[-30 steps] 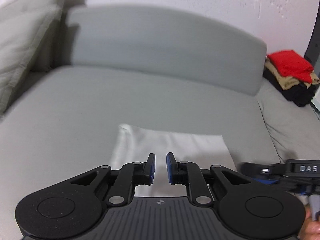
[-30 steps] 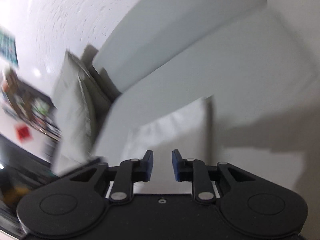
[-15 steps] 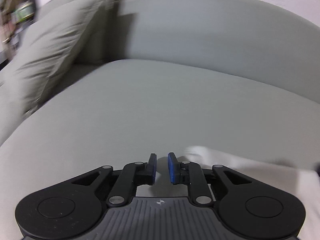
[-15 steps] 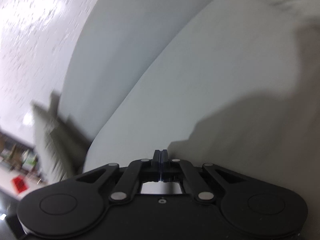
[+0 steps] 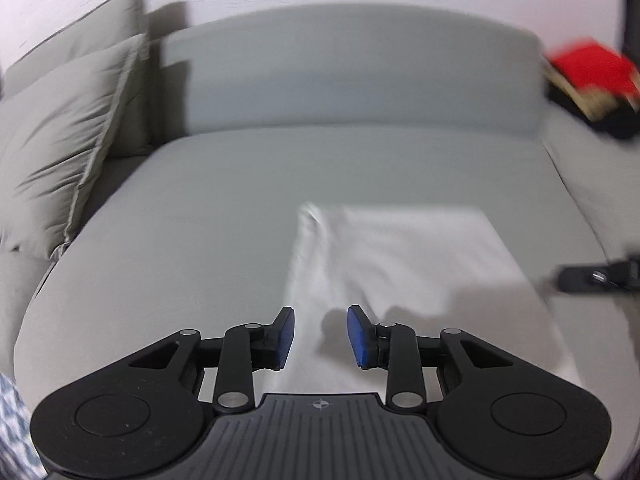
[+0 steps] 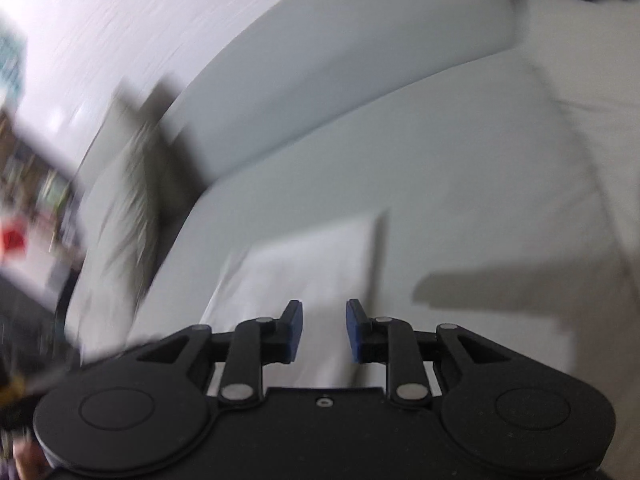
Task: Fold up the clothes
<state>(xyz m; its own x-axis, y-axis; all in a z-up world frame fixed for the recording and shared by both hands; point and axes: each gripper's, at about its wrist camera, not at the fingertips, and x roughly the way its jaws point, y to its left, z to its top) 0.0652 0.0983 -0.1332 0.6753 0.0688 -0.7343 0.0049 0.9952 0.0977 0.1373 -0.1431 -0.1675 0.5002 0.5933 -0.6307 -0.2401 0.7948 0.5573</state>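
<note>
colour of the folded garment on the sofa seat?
White folded garment, plain, no pattern visible; clearest in the left wrist view.

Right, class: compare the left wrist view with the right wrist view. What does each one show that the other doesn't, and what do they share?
Only the left wrist view shows the red garment on the pile at far right, and the other tool's dark tip at the right edge. Only the right wrist view shows blurred room clutter beyond the sofa's end. Both show the white folded cloth on the grey sofa seat, the cushion, and their own tool opening over the cloth, nothing gripped: left, right.
</note>
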